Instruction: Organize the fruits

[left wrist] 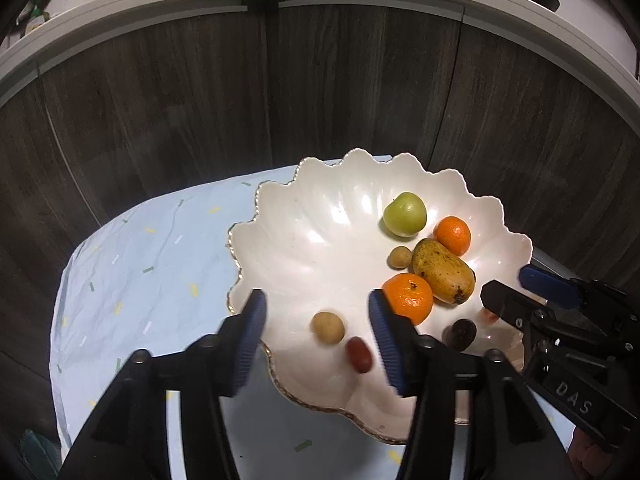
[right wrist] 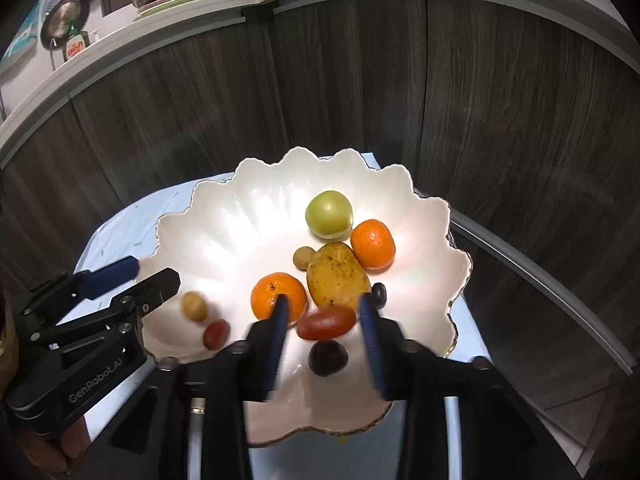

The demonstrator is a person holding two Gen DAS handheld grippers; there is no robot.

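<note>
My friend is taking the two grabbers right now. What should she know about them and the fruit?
Left gripper: open, empty, over the near side of the white scalloped shell-shaped bowl, with a small round tan fruit between its fingers.
Right gripper: open, empty, with an oblong red fruit between its fingertips.
Also in the bowl: green apple, two oranges, yellow-brown mango, dark round plum.
Done: every fruit in view lies in the bowl.
Left: how they should be arranged is not shown.

dim room | glare on white bowl; fisheye-bent edges | near tongs blurred
</note>
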